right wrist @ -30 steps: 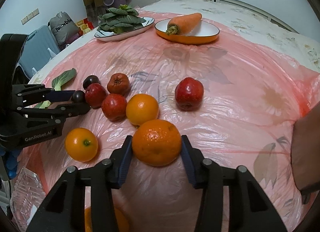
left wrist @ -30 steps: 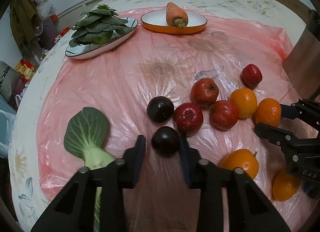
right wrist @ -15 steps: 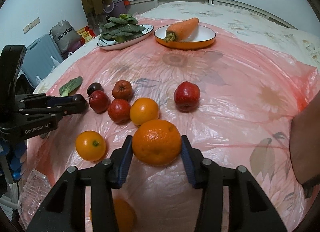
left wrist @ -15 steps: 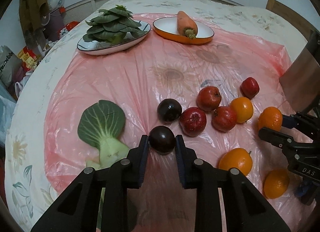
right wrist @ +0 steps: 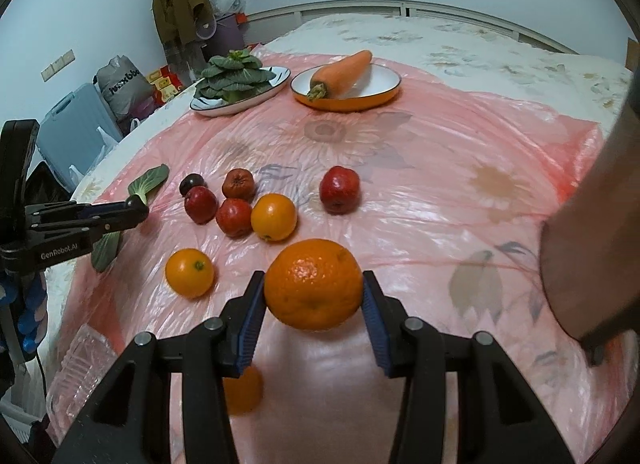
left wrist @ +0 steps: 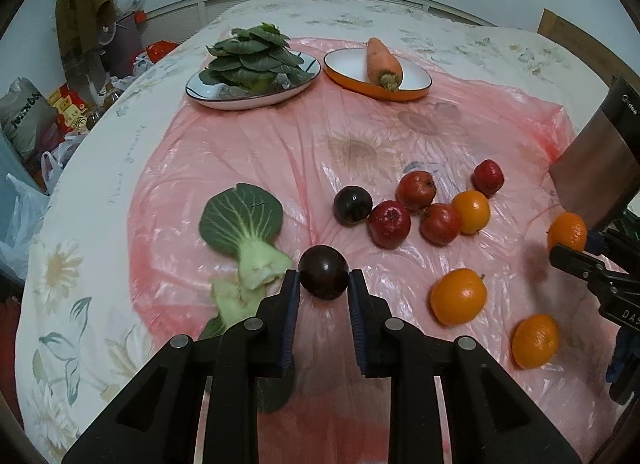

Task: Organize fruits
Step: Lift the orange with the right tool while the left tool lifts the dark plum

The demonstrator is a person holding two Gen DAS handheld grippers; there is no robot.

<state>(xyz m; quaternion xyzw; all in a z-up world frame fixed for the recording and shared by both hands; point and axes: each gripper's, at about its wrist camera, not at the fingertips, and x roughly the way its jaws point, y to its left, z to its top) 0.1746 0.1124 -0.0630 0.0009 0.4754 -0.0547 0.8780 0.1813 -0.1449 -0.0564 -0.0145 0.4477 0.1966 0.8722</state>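
My left gripper (left wrist: 323,284) is shut on a dark purple plum (left wrist: 323,278), held just above the pink plastic sheet (left wrist: 280,152). My right gripper (right wrist: 314,292) is shut on a large orange (right wrist: 313,283), also lifted off the sheet. A second dark plum (left wrist: 352,206), several red apples (left wrist: 390,224) and an orange (left wrist: 473,211) lie clustered mid-table. Two more oranges (left wrist: 458,296) (left wrist: 535,341) rest nearer me. In the right wrist view the left gripper (right wrist: 136,210) shows at the left edge; the right gripper (left wrist: 568,254) shows at the right edge of the left wrist view.
A bok choy piece (left wrist: 244,232) lies left of my left gripper. At the back stand a white plate of greens (left wrist: 208,98) and an orange-rimmed dish (left wrist: 416,84) with a carrot (left wrist: 382,60). A person's arm (right wrist: 592,232) is at the right. Bags and clutter sit beyond the table's left edge.
The left jaws closed onto the dark plum and lifted it off the sheet. Both grippers rose and drew back, so the table looks farther away; the right kept its orange.
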